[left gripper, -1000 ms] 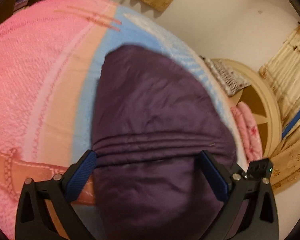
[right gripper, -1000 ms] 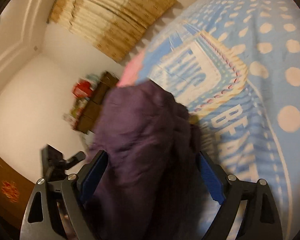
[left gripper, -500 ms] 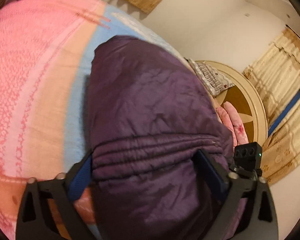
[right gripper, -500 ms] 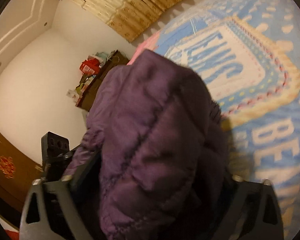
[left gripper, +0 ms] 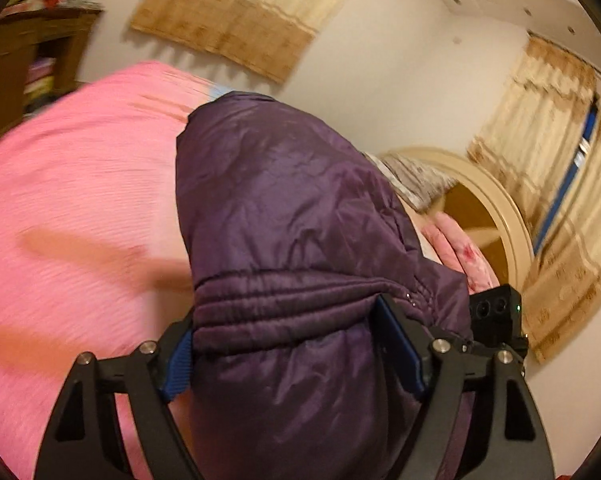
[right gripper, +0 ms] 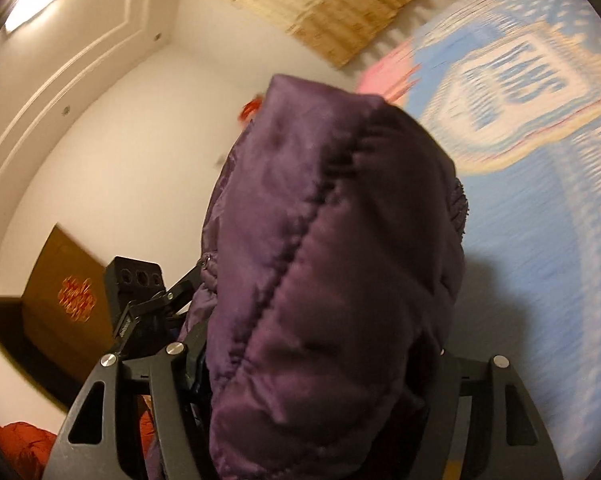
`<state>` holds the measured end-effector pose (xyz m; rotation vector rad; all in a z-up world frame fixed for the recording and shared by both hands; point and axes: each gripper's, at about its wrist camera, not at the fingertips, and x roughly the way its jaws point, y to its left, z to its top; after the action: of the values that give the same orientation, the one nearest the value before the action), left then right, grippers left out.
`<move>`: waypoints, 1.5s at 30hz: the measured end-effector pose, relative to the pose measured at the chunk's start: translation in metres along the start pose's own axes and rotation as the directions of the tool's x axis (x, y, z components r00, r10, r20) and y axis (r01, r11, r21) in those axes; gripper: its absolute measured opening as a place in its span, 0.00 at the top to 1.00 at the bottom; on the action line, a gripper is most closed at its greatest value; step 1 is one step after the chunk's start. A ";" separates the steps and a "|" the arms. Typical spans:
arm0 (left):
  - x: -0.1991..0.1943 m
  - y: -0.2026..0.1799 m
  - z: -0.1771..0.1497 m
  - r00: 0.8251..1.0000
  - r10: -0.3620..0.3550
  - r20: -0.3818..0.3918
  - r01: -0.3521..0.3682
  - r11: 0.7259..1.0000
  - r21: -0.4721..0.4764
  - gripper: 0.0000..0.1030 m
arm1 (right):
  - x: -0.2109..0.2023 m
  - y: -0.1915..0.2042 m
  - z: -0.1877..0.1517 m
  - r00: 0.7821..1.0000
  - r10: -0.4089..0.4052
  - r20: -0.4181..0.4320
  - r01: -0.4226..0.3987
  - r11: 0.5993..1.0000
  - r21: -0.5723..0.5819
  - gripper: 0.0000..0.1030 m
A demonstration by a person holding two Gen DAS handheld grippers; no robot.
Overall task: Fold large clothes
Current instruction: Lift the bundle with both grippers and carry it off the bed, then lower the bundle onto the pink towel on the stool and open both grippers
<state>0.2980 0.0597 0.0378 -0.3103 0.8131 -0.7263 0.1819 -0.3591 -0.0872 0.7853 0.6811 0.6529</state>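
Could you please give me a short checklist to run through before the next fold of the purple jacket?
1. Left claw grips the purple jacket: ok, its jaws have just been closing and the padded fabric is bunched between them.
2. Right claw grips the jacket: ok, jaws just closing, fabric fills the gap.
3. Both claws hold the same garment: ok.
4. Jacket lifted off the blanket: cannot tell, its far end is hidden.
5. Landing area on the blanket free: cannot tell, the jacket blocks much of both views.
6. Pictures sharp enough to judge edges: not ok, heavy blur.
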 end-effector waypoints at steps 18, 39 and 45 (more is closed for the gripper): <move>-0.177 0.232 0.000 0.768 0.630 0.114 -0.569 0.753 -0.330 0.20 | 0.341 0.146 -0.079 0.911 0.231 -0.341 -0.293 0.945 -0.144 0.33; -0.176 0.243 -0.011 0.504 0.859 0.093 -0.815 0.509 -0.277 0.00 | 0.235 0.233 -0.074 0.988 -0.037 -0.153 -0.044 0.868 -0.494 0.54; -0.198 0.235 -0.021 0.499 0.861 0.100 -0.824 0.507 -0.254 0.00 | 0.313 0.202 -0.114 0.936 -0.300 -0.186 0.168 0.841 -0.514 0.54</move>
<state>0.2996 0.3660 0.0121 -0.0991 0.7042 0.3397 0.2333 0.0268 -0.0779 0.1333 0.7920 0.6694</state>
